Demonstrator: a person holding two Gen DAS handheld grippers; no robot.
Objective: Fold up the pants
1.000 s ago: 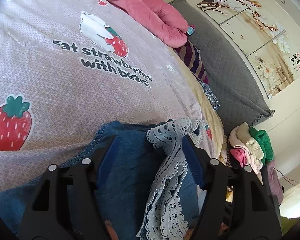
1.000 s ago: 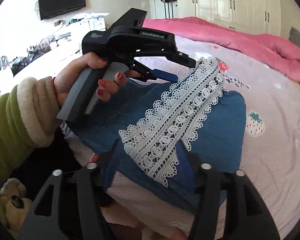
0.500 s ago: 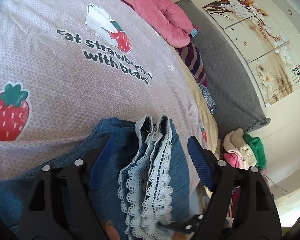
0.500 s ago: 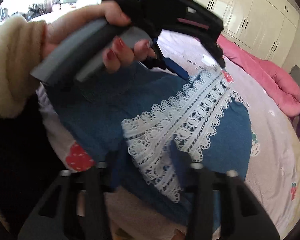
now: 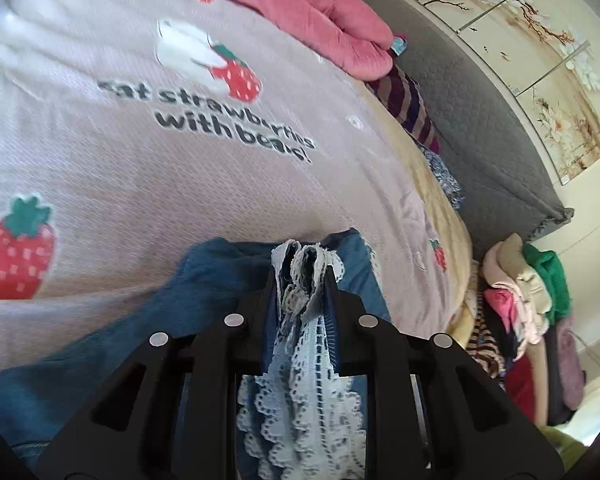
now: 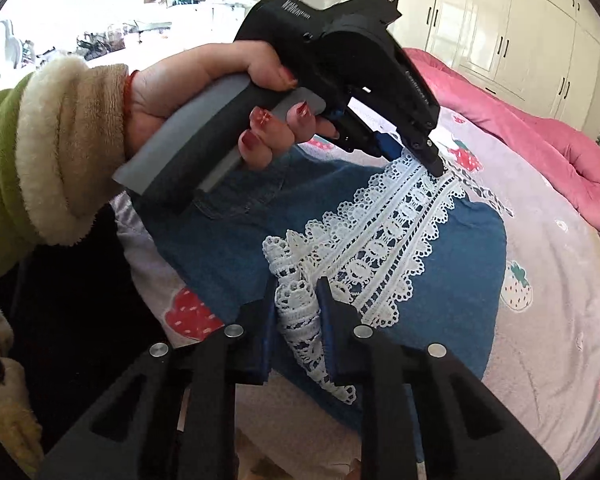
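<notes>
On the bed, across a pale bedspread (image 5: 140, 184) printed with strawberries and dark lettering, lie the pants (image 6: 452, 264): blue denim with a broad band of white lace trim (image 6: 384, 240) running along them. They sit at the near edge of the bed, partly lifted where I have hold of them.

Starting at the left: my left gripper (image 5: 302, 276) has just been closing, and its jaws now stand nearly together, pinched on a bunched fold of denim and lace at the far end of the trim. From my right camera I see that same gripper from outside, a black tool with a grey handle, held in a hand (image 6: 204, 100) with red-painted nails, the wrist in a cream fleece cuff (image 6: 64, 148) over a green sleeve. Its tips press down on the lace at the upper end of the band.

Moving right: my right gripper (image 6: 296, 300) has also just been closing, and its jaws are narrow, clamped on the crumpled near end of the lace trim, with denim beside it.

Further right and beyond the pants, a pink quilt (image 5: 312, 12) lies heaped along the far side of the bed, and a grey padded headboard (image 5: 472, 120) stands at the bed's end, with a pile of folded clothes (image 5: 520, 288) below it.
</notes>
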